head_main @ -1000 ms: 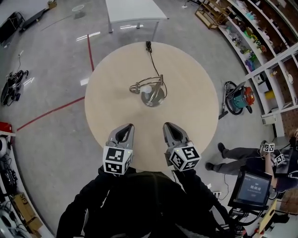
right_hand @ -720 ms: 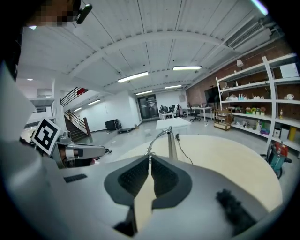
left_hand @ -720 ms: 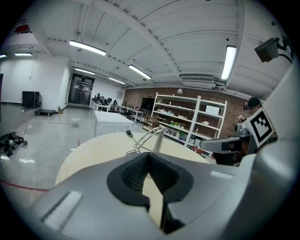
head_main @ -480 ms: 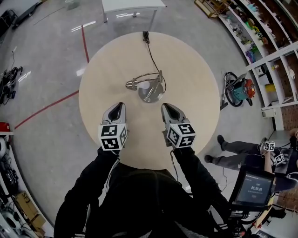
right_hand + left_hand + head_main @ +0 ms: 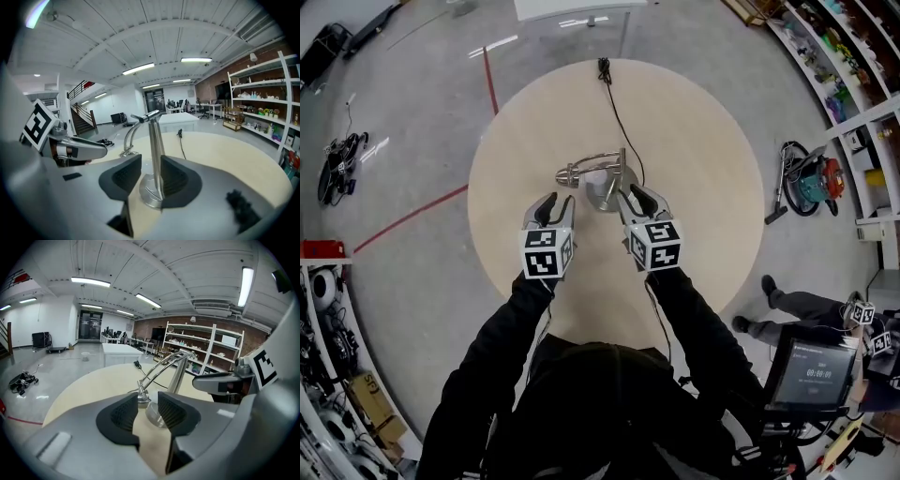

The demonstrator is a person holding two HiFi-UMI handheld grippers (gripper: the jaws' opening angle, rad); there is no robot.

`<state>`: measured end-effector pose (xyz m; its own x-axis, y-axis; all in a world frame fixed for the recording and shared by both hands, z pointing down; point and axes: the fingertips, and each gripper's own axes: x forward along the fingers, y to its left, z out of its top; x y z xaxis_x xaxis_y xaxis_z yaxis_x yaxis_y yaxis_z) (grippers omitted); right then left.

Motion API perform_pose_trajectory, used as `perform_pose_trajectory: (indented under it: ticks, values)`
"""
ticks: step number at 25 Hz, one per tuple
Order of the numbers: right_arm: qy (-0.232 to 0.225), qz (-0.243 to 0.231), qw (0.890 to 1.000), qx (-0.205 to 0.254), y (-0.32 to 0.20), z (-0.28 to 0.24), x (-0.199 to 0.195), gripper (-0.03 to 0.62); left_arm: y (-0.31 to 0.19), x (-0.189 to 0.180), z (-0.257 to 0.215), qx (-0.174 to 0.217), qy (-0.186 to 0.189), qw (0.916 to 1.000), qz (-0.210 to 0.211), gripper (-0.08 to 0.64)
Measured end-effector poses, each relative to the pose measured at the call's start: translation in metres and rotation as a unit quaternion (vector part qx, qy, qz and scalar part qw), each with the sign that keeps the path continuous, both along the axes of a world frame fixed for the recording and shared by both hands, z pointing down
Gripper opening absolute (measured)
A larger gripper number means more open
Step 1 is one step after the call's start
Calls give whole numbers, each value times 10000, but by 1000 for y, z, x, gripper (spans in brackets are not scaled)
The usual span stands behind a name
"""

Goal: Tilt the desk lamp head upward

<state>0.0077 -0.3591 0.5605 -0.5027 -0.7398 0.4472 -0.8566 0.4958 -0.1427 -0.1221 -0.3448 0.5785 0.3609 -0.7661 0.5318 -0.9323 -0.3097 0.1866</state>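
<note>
A silver desk lamp stands mid-table on a round base (image 5: 602, 195), its curved arm carrying the small head (image 5: 572, 174) out to the left, pointing down. My left gripper (image 5: 553, 202) sits just short of the head with its jaws opening; in the left gripper view the lamp head (image 5: 142, 397) shows beyond the gap of the left gripper (image 5: 147, 405), untouched. My right gripper (image 5: 637, 198) is at the base, jaws opening too. In the right gripper view the upright post (image 5: 156, 154) shows through the gap of the right gripper (image 5: 149, 180), not pressed.
The lamp's black cord (image 5: 617, 108) runs to the far edge of the round table (image 5: 703, 187). Beyond it are a white table (image 5: 572, 7), a vacuum cleaner (image 5: 811, 178), shelves (image 5: 853, 56), a seated person (image 5: 806, 305) and a monitor (image 5: 811, 375).
Both grippers have moved forward from the near table edge up to the lamp. Their jaws, shut earlier, now stand apart.
</note>
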Motion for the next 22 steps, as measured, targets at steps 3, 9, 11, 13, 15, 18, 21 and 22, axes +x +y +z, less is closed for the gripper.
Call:
perform_pose_trajectory:
  ticks: [3, 9, 11, 13, 15, 18, 21, 22]
  values:
    - [141, -31, 9999, 5, -9, 6, -4, 140, -8, 3, 6, -115, -20, 9999, -62, 149]
    - [272, -95, 9996, 0, -40, 31, -8, 152, -41, 5, 42, -468, 248, 9982, -290, 150]
    - [262, -105, 9996, 1, -43, 34, -10, 152, -45, 4, 43, -453, 285, 9981, -304, 150]
    - [277, -99, 9996, -9, -44, 35, -12, 152, -46, 6, 43, -438, 267, 9983, -268, 144]
    - [305, -91, 9995, -2, -43, 34, -14, 152, -46, 8, 43, -421, 221, 9987, -192, 120]
    - [306, -66, 9995, -2, -44, 32, -18, 152, -47, 11, 42, -361, 146, 9992, -122, 103]
    - [382, -61, 9992, 12, -44, 32, -20, 150, -48, 11, 42, -338, 184, 9991, -152, 101]
    - [432, -83, 9990, 27, -44, 33, -20, 150, -48, 11, 43, -342, 204, 9991, -153, 101]
